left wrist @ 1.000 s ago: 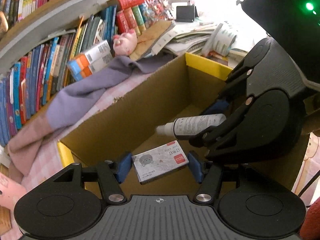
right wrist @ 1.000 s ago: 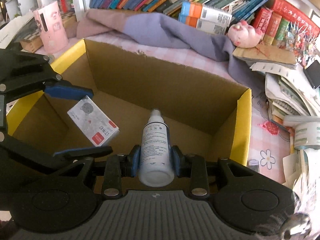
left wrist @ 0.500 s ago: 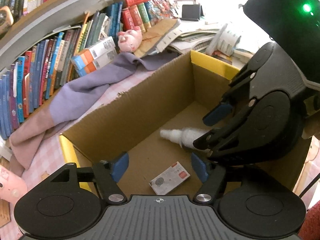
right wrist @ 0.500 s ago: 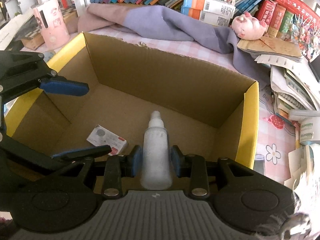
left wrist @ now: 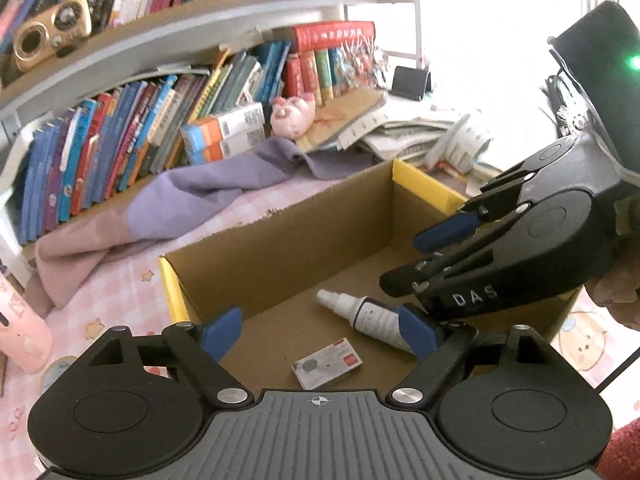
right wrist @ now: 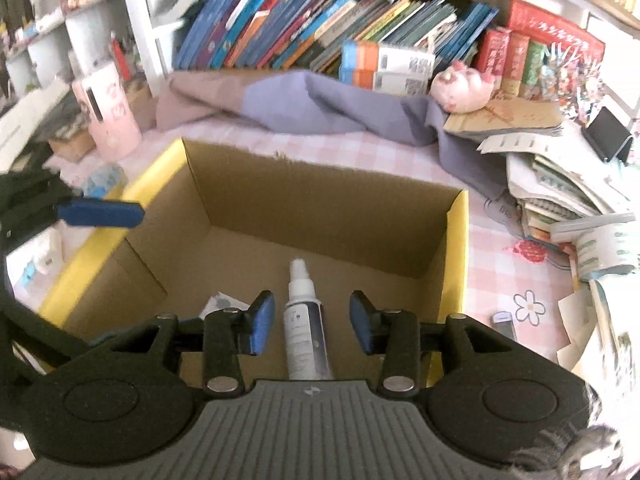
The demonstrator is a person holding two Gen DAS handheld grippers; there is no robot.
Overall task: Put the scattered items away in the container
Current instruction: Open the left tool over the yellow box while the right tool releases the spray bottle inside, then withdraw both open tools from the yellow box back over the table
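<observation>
Cardboard box (right wrist: 332, 216), open-topped with yellow-edged ends, sits on a pink checked desk (right wrist: 516, 264) in front of a row of books. Two items lie on its floor: a white spray bottle (right wrist: 304, 320) on its side, nozzle toward the far wall, and a small white card packet with a red corner (left wrist: 328, 364) near the box's near wall, just beside the bottle. The left tongs (left wrist: 320, 328) are spread wide and hold nothing, hovering above the packet. The right tongs (right wrist: 312, 322) are also spread apart and empty, poised over the bottle without touching it. Both items appear to be safely delivered, so this part of the tidying looks done. Other things sit outside the box on the desk: a small dark object (right wrist: 505, 320) near the box's right end, a pink pig toy (right wrist: 460, 88) and a purple cloth (right wrist: 320, 108) toward the back edge; which count as scattered items cannot be told.
</observation>
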